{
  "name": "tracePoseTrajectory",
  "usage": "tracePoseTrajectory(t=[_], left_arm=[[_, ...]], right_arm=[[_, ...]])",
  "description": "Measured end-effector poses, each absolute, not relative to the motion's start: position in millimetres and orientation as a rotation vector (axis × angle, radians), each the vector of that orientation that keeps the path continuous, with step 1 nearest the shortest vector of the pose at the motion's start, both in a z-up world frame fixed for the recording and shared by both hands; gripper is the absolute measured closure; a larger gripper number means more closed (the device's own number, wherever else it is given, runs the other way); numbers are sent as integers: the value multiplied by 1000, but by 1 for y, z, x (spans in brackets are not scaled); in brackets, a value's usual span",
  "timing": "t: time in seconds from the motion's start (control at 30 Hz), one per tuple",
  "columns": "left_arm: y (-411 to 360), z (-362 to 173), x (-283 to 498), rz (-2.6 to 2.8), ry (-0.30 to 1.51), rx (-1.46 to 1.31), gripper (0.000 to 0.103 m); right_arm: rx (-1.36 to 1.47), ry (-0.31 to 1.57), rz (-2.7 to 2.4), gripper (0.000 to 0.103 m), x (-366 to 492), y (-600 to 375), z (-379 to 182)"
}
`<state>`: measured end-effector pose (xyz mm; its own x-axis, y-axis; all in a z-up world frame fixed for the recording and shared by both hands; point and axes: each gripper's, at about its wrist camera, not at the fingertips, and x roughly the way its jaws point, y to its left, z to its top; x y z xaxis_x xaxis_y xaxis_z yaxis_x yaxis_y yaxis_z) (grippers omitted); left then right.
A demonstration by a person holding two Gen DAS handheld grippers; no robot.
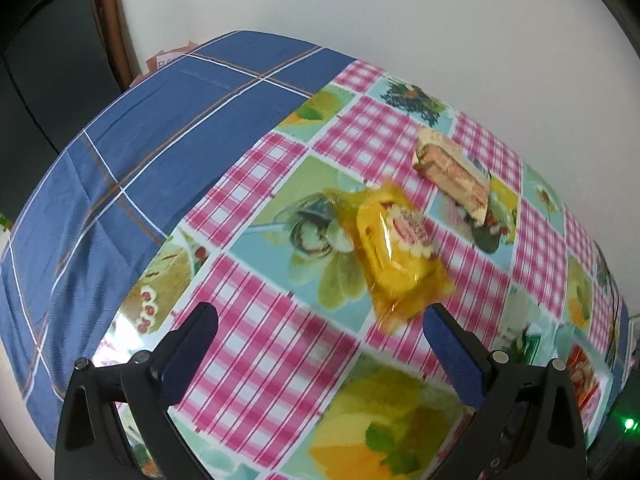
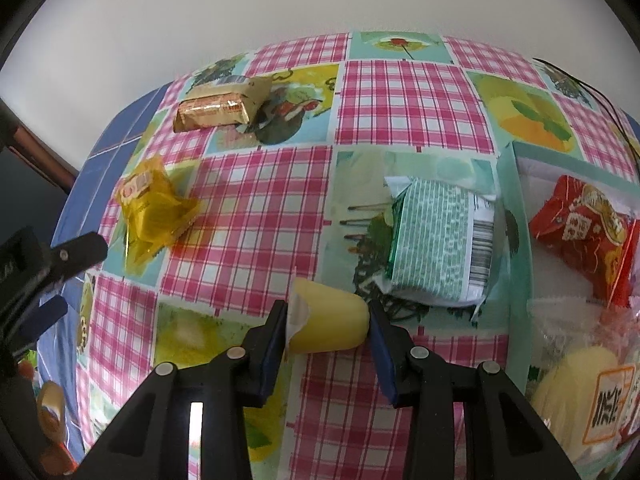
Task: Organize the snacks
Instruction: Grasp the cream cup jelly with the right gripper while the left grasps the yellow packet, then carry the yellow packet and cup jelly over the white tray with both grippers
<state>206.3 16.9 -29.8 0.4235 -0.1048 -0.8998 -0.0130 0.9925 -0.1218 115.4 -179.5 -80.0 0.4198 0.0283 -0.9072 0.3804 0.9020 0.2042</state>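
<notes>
My right gripper [image 2: 328, 326] is shut on a small yellow jelly cup [image 2: 330, 324], its foil lid against the left pad. Ahead of it a green-and-white snack packet [image 2: 438, 248] lies on the tablecloth. A yellow wrapped snack [image 1: 396, 256] [image 2: 154, 204] lies just ahead of my left gripper [image 1: 320, 320], which stands open with nothing between its fingers. The left gripper [image 2: 60, 264] also shows at the left edge of the right wrist view. A gold-brown wrapped bar [image 1: 454, 172] [image 2: 218, 108] lies farther back near the wall.
A pale green box [image 2: 520, 240] at the right holds a red packet [image 2: 584, 228] and a yellow cup [image 2: 576, 392] with other snacks. Blue checked cloth [image 1: 120, 176] covers the table's left part. A white wall stands close behind. A black cable [image 2: 600, 96] runs at the far right.
</notes>
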Motion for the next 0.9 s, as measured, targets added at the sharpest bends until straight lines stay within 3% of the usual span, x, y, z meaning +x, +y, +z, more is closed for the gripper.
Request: tracePoseTrajectory(t=[0.27, 0.4, 0.57, 0.63, 0.77, 0.8, 0.9], left_arm=[[5, -32, 225, -76, 1096, -154, 3], [-2, -34, 233, -85, 1080, -167, 14], [-14, -45, 240, -104, 1070, -155, 15], [-17, -49, 242, -107, 1068, -147, 31], [-18, -55, 243, -119, 1076, -152, 50], [-18, -55, 243, -123, 1078, -152, 61], [-20, -53, 241, -116, 1082, -129, 63]], right_arm=[[419, 1113, -216, 61, 125, -186, -82], [403, 1103, -208, 61, 129, -188, -82], [398, 1092, -195, 62, 135, -192, -83], [394, 1088, -193, 62, 137, -192, -84], [390, 1085, -186, 62, 137, -192, -83], [391, 1085, -185, 62, 137, -192, -83], [391, 1087, -185, 62, 137, -192, -83]])
